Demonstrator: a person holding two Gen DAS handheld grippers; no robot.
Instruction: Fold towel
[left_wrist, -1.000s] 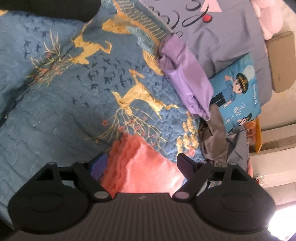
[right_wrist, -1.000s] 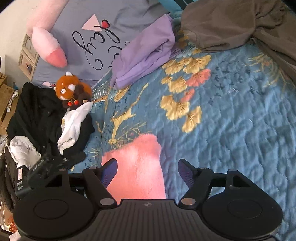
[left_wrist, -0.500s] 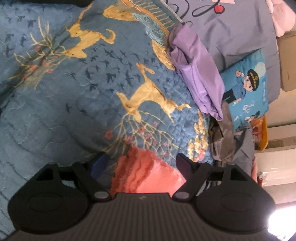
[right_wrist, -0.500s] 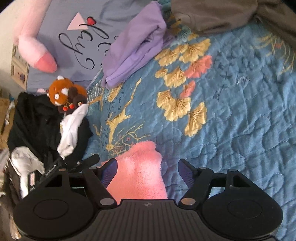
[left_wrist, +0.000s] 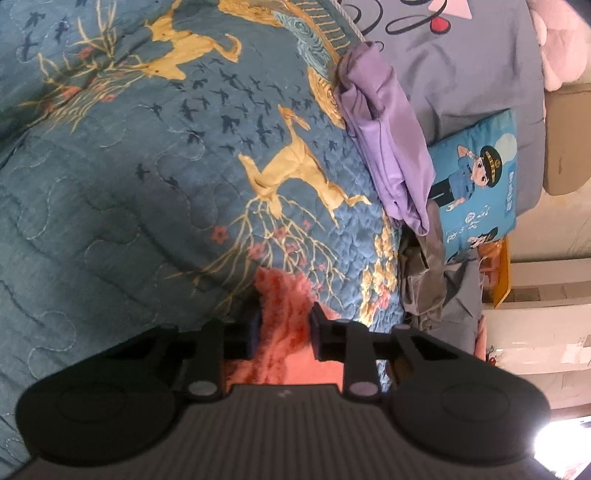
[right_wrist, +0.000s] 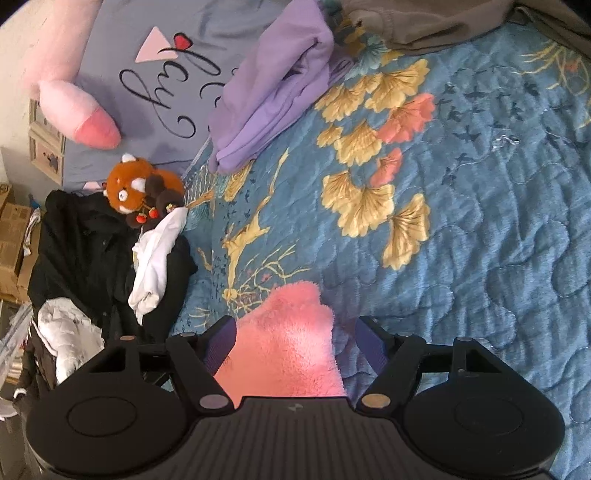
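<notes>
A fluffy pink towel (left_wrist: 284, 332) lies on a blue quilted bedspread (left_wrist: 129, 192). In the left wrist view my left gripper (left_wrist: 284, 321) is shut on a bunched edge of the towel, its jaws pressing the pile from both sides. In the right wrist view another corner of the pink towel (right_wrist: 288, 343) rests between the fingers of my right gripper (right_wrist: 295, 332), which stands open; the left finger touches the cloth and the right finger is apart from it.
A purple garment (right_wrist: 273, 88) and a grey-brown one (right_wrist: 424, 22) lie toward the pillows. A red panda plush (right_wrist: 136, 188) sits on black and white clothes (right_wrist: 110, 258) at the left. A blue cartoon cushion (left_wrist: 476, 177) lies beside the bedspread.
My left gripper has shut on the towel edge, having stood open before. The right gripper stays open over its corner, and the view has shifted slightly toward the pillows.
</notes>
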